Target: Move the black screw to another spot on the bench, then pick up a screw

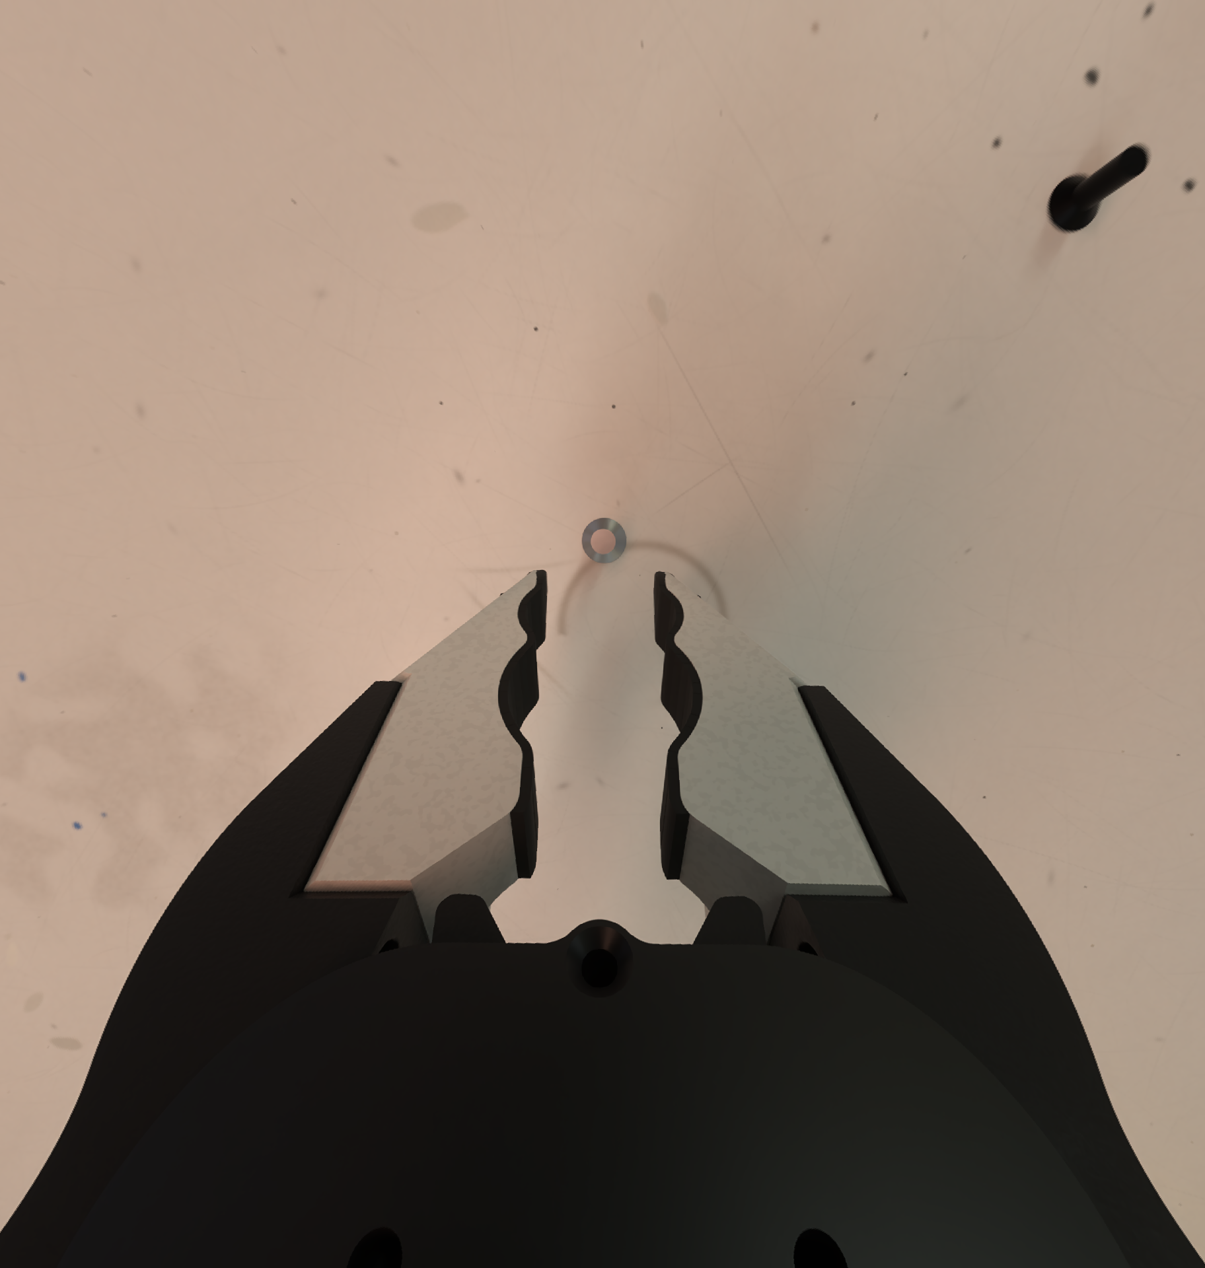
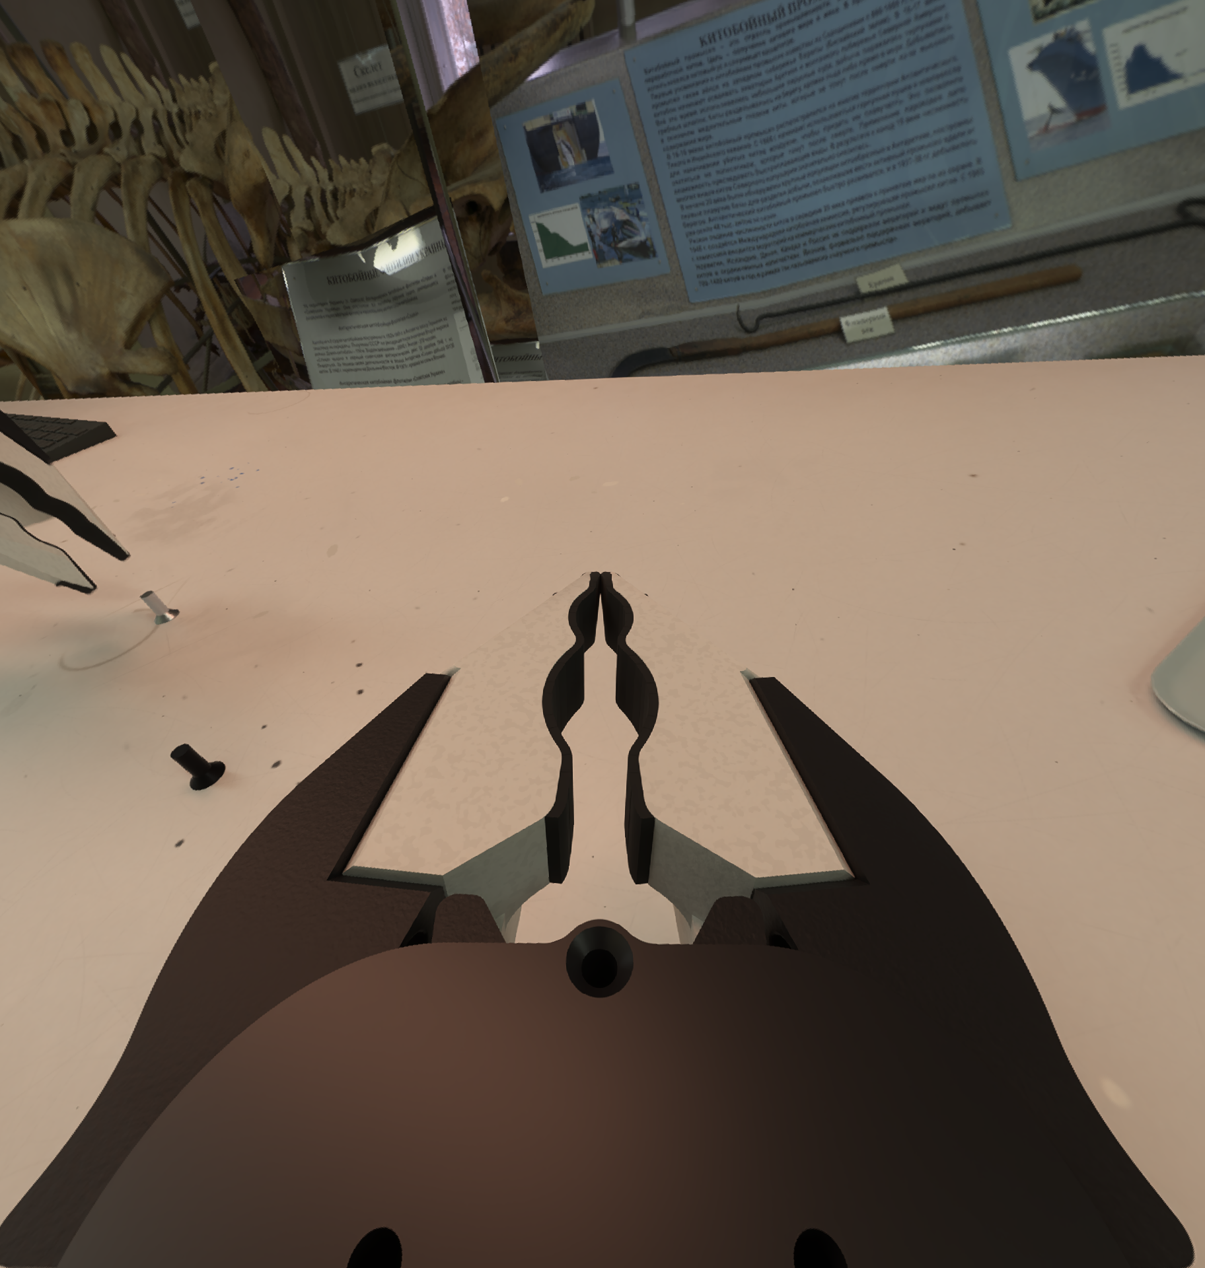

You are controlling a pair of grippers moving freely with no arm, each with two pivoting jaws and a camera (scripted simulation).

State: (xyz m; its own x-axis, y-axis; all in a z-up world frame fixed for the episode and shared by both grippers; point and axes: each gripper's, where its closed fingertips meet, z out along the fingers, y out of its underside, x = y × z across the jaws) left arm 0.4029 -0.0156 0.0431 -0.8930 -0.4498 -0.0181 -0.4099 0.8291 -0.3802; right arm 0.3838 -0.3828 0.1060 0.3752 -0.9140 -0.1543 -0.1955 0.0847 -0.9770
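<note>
**A:** So what's the left gripper (image 1: pixel 600 583) doing? From its own camera the 2 speckled pale fingers with wavy black inner pads are spread apart, nothing between them, pointing straight down at the bench (image 1: pixel 243 343).

**B:** Yep, empty. Just past its tips there's a silver screw (image 1: pixel 603 543) standing on its head, so from above it reads as a little metal ring. The side view from the right wrist shows it better (image 2: pixel 156 608): short shiny shaft up, flared head on the surface, right under the left gripper's tips (image 2: pixel 95 569).

**A:** And the black screw (image 1: pixel 1094 191)?

**B:** Matte black, flat flared head, lying tilted on the bench well off to the upper right of the left camera. In the right wrist view it's at the left (image 2: pixel 199 766), nearer than the silver one.

**A:** Right gripper (image 2: pixel 600 575)?

**B:** Tips pinched together, holding nothing, hovering over bare bench. The surface is pinkish-beige, scuffed, with dark specks and a faint ring stain.

**A:** Further out?

**B:** A dark keyboard (image 2: pixel 64 432) at the far left, a pale grey rounded object (image 2: pixel 1204 693) at the right edge.
</note>
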